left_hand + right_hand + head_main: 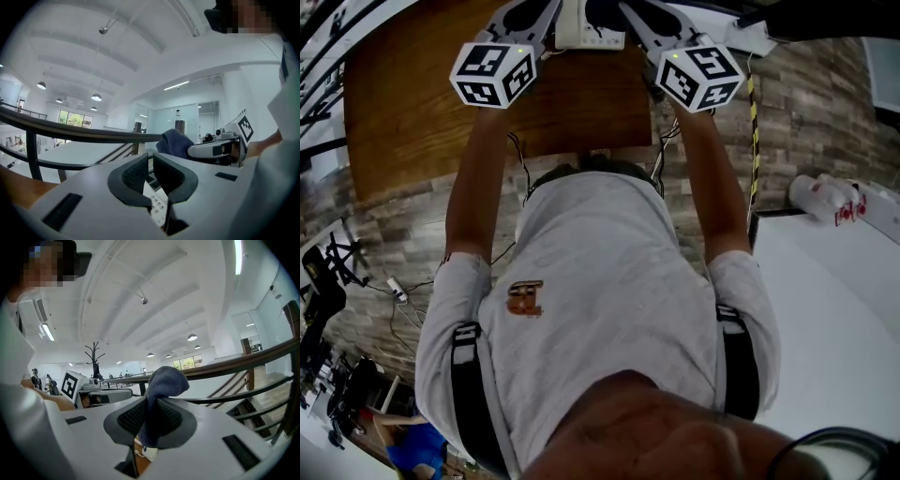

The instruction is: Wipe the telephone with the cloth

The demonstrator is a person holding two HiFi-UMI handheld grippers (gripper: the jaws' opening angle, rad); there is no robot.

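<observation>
A white telephone [591, 28] sits on the wooden table [412, 103] at the top of the head view, between my two grippers. My left gripper [530, 19] hovers over the phone with its jaws together and nothing in them. In the left gripper view [150, 171] the phone's keypad [157, 205] shows just below the jaws. My right gripper [151, 420] is shut on a dark blue cloth [161, 383], which bunches up above the jaws. That cloth [175, 143] and the right gripper also show in the left gripper view, close beside the phone.
The person's torso and arms fill the middle of the head view. The floor is stone-patterned [816, 103]. A white surface [825, 319] with plastic bottles [825, 195] lies to the right. A dark railing [243, 359] crosses behind the table.
</observation>
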